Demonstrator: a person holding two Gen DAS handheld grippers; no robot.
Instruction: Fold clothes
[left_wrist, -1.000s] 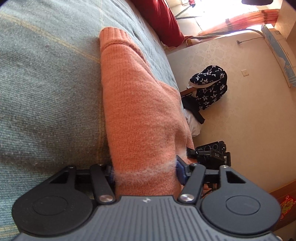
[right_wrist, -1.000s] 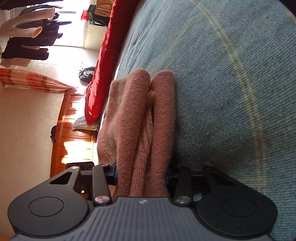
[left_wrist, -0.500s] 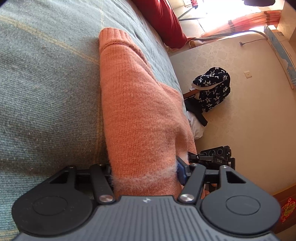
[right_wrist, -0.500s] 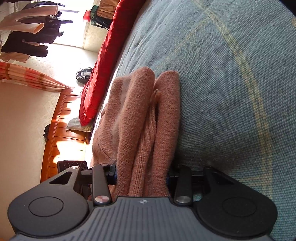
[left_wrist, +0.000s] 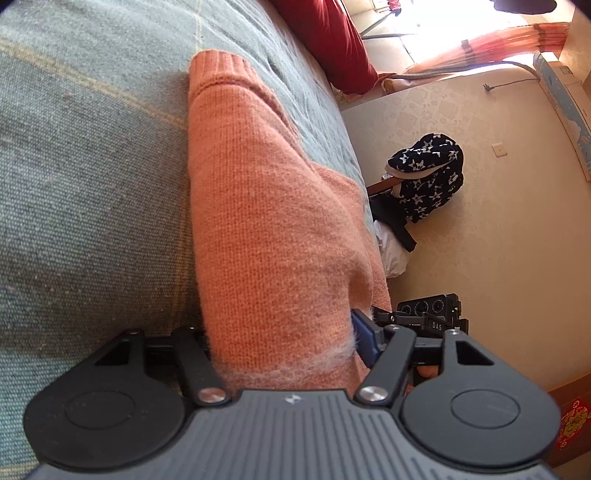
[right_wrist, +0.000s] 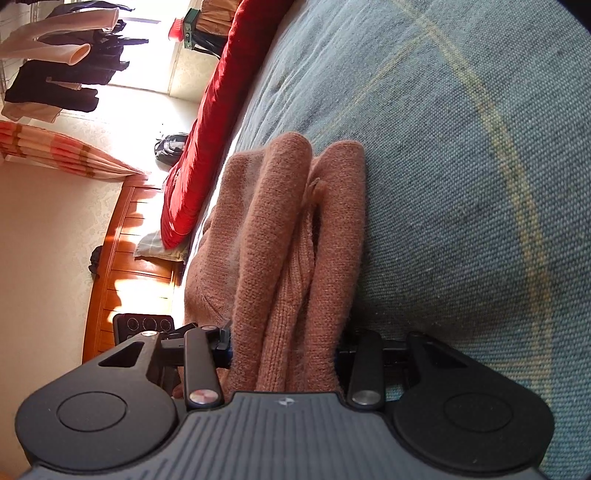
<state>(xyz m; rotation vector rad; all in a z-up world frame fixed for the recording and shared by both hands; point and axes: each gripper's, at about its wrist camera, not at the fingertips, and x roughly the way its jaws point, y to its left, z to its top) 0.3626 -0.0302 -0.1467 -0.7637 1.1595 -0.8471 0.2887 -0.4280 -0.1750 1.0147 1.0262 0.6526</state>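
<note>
On the grey-green checked bed cover (left_wrist: 81, 177), the left gripper (left_wrist: 284, 347) is opening, loosening off the orange knit sweater (left_wrist: 258, 221) between its jaws; right gripper (right_wrist: 284, 347) grips the bunched folds.

Bed (left_wrist: 92, 184): blue-grey cover with pale yellow lines.
Red blanket (right_wrist: 207, 147): along the bed's far edge.
Star-patterned bag (left_wrist: 424, 177): beside the bed.
Striped curtain (right_wrist: 55, 151): beyond the bed's wooden end.
</note>
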